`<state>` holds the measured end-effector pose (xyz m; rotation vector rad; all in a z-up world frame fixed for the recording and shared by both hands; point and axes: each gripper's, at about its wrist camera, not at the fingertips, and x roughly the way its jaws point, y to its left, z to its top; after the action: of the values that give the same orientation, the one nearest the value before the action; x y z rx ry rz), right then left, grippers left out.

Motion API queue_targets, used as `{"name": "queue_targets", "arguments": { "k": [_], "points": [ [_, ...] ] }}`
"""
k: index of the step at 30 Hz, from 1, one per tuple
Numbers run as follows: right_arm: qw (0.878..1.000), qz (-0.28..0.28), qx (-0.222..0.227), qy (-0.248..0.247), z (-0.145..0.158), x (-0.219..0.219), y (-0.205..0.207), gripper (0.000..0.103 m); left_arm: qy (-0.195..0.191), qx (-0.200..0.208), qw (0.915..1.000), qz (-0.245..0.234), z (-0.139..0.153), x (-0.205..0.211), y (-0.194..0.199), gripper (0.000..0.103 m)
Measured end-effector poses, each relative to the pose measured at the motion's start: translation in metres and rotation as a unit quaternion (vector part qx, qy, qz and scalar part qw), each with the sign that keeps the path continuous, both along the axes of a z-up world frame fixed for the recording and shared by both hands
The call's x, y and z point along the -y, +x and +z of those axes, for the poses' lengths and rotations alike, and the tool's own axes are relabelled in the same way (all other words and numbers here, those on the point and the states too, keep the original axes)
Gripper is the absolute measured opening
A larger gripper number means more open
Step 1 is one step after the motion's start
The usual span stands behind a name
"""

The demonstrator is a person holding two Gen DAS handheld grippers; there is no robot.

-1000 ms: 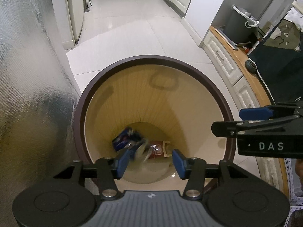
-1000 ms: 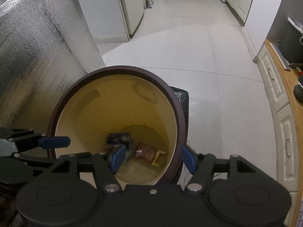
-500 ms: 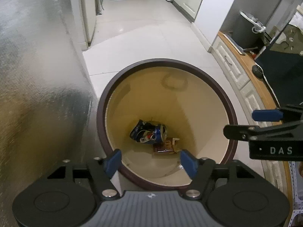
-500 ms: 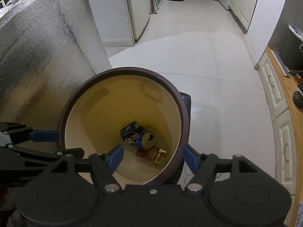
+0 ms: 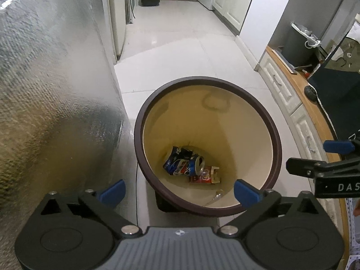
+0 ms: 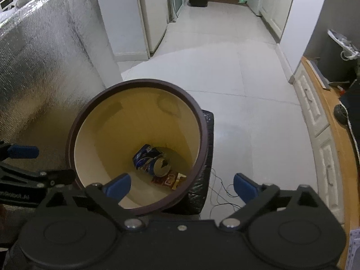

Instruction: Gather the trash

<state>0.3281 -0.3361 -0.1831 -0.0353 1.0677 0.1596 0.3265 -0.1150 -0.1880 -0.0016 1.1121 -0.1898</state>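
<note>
A round trash bin with a dark brown rim and cream inside stands on the floor. A crushed blue soda can and a red wrapper lie on its bottom. Both also show in the right wrist view: bin, can, wrapper. My left gripper is open and empty above the bin's near rim. My right gripper is open and empty above the bin's right rim. Each gripper shows at the edge of the other's view.
A foil-covered block stands close on the left of the bin. A white cabinet with a wooden top runs along the right. A black base sits under the bin, thin wires beside it. A tiled hallway stretches ahead.
The can dropped from my left gripper into the bin and settled on the bottom. Both grippers have risen and pulled back from the bin, and the left one opened wider.
</note>
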Motion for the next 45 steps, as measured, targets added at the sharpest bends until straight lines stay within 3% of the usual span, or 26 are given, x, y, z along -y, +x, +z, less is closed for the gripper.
{"name": "queue_targets", "arguments": {
  "k": [15, 24, 33, 45],
  "points": [
    [0.999, -0.020, 0.042, 0.006, 0.031, 0.011, -0.049, 0.103, 0.003, 0.046, 0.9990, 0.003, 0.037, -0.002, -0.036, 0.103],
    [0.995, -0.044, 0.087, 0.013, 0.062, 0.024, -0.080, 0.103, -0.005, 0.099, 0.9948, -0.023, 0.076, 0.001, -0.065, 0.103],
    [0.987, -0.066, 0.145, 0.023, 0.099, 0.028, -0.114, 0.103, -0.022, 0.166, 0.9848, -0.044, 0.121, 0.000, -0.095, 0.103],
    [0.967, -0.068, 0.238, 0.054, 0.148, 0.017, -0.147, 0.103, -0.023, 0.260, 0.9644, -0.043, 0.179, -0.023, -0.133, 0.103]
  ]
}}
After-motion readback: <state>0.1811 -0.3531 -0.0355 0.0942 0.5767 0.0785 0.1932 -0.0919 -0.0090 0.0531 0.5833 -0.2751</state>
